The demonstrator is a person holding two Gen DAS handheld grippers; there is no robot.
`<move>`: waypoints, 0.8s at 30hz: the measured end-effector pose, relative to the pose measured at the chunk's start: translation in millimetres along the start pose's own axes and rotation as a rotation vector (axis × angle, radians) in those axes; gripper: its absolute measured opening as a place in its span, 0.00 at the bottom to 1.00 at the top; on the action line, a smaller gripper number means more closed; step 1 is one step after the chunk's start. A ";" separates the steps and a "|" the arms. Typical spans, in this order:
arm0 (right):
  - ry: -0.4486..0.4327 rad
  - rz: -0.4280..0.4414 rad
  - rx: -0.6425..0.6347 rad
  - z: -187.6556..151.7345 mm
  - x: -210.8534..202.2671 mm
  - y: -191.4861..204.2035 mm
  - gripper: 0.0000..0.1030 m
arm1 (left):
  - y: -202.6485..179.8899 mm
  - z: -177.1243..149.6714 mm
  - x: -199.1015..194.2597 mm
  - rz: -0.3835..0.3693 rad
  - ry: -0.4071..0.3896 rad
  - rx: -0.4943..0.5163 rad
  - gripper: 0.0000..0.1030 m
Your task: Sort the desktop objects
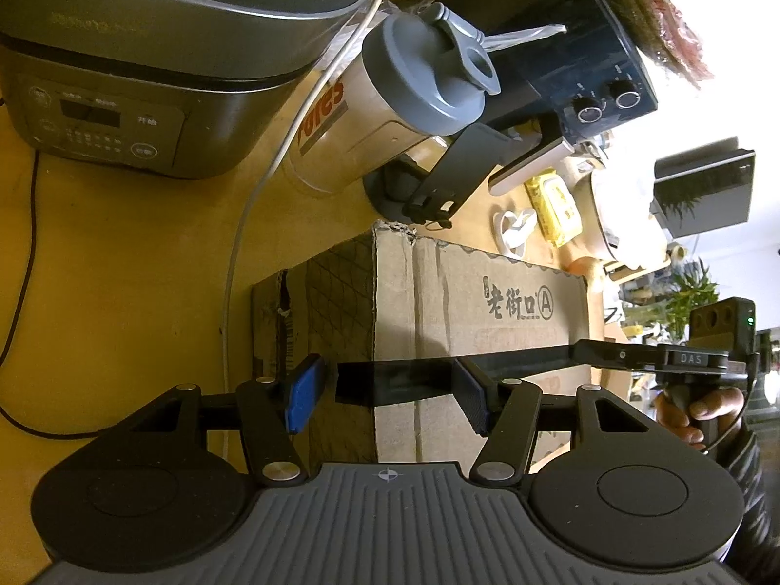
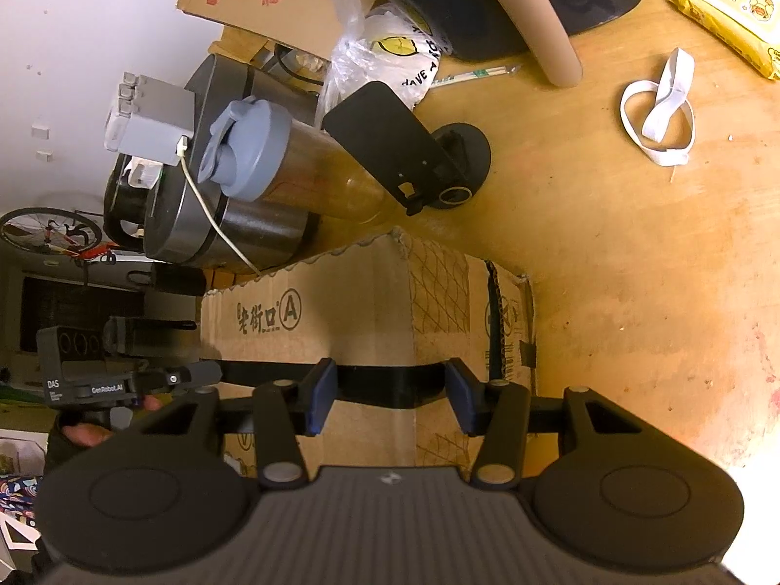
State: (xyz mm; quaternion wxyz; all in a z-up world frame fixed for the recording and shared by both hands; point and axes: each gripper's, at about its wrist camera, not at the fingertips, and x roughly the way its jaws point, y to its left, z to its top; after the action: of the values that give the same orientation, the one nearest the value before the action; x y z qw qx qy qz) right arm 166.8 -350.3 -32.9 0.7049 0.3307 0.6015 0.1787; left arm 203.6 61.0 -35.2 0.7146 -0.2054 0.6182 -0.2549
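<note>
The cardboard box (image 1: 477,321) sits on the wooden tabletop (image 1: 122,268) in the middle of both wrist views, and both grippers face it from opposite ends. In the left wrist view the left gripper (image 1: 387,392) has its fingers apart, and the box's corner edge runs straight up the frame between them. The right gripper (image 1: 609,356) reaches in from the right edge of that frame, one long finger laid across the box face. In the right wrist view the right gripper (image 2: 390,395) is also spread apart, with the box filling the centre of the frame just ahead of its fingers; the left gripper (image 2: 146,380) shows at the middle left, beyond the box's far end. A dark band crosses the box between the fingers in both views; whether any finger actually presses the cardboard cannot be told.

The box's long axis appears to run from one gripper to the other, so neither hand looks clearly nearer. A two-handed squeeze along that axis seems the likely next move.

Just beyond the box, towards the top of the frames, stand a shaker bottle (image 2: 273,161) with a grey lid and a black phone stand (image 2: 404,146), both near enough to be knocked if the box slides that way. A rice cooker (image 1: 131,73) fills the upper left of the left view, its white cable (image 1: 239,243) trailing down beside the box. A pack of wipes (image 2: 731,14) and a white elastic band (image 2: 658,107) lie well apart at the upper right of the right view.
</note>
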 end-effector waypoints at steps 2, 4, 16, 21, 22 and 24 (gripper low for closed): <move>0.000 -0.002 -0.001 0.6 1.5 -1.5 0.44 | 1.4 0.0 1.8 -0.001 0.001 -0.001 0.55; 0.001 0.000 -0.001 0.7 4.2 -3.8 0.44 | 4.2 -0.1 5.0 0.001 0.003 -0.005 0.55; -0.013 -0.007 0.002 0.7 7.4 -4.9 0.86 | 11.2 -2.0 8.6 -0.019 -0.013 -0.038 0.59; -0.056 -0.052 -0.003 -7.2 7.2 -0.6 1.00 | 10.7 -5.2 7.6 0.001 -0.044 -0.049 0.97; -0.055 -0.051 -0.001 -8.3 7.7 -0.6 1.00 | 11.3 -5.8 7.7 0.002 -0.039 -0.056 0.98; -0.055 -0.049 -0.001 -10.2 8.6 -1.0 1.00 | 10.7 -7.7 7.5 0.015 -0.035 -0.055 1.00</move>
State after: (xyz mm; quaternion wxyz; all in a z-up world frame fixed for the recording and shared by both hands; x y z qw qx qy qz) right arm 158.6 -342.8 -40.5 0.7253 0.3204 0.5899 0.1527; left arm 198.0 65.0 -48.7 0.7214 -0.2246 0.6139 -0.2286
